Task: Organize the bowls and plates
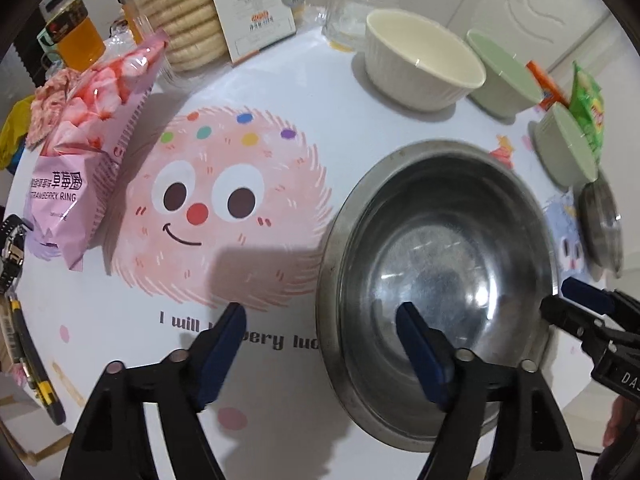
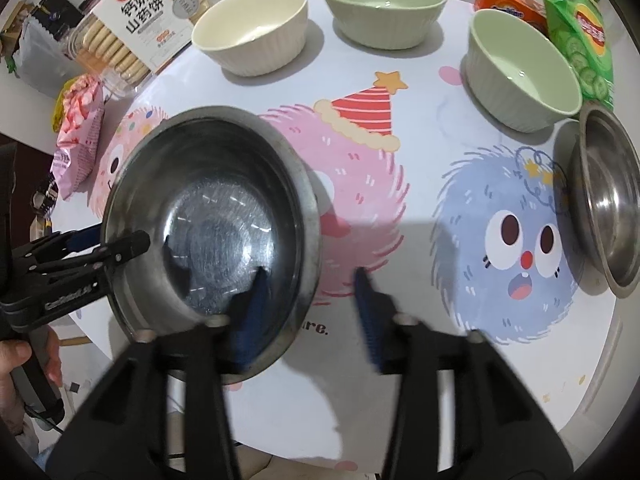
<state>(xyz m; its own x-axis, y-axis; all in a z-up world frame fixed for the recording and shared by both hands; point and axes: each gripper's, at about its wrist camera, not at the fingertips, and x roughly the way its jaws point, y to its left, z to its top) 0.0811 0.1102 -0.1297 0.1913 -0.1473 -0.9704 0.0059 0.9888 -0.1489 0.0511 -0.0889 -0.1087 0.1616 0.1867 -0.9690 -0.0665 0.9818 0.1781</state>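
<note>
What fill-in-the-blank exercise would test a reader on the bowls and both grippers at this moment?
1. The large stainless-steel bowl stands on the cartoon-printed tablecloth and holds ____.
2. Counting the ribbed bowls, one is cream and ____ are pale green.
3. The smaller steel bowl lies at the ____ edge of the right wrist view.
4. The left gripper and right gripper each straddle the large bowl's rim with jaws ____.

Missing words: nothing; two; right; open
</note>
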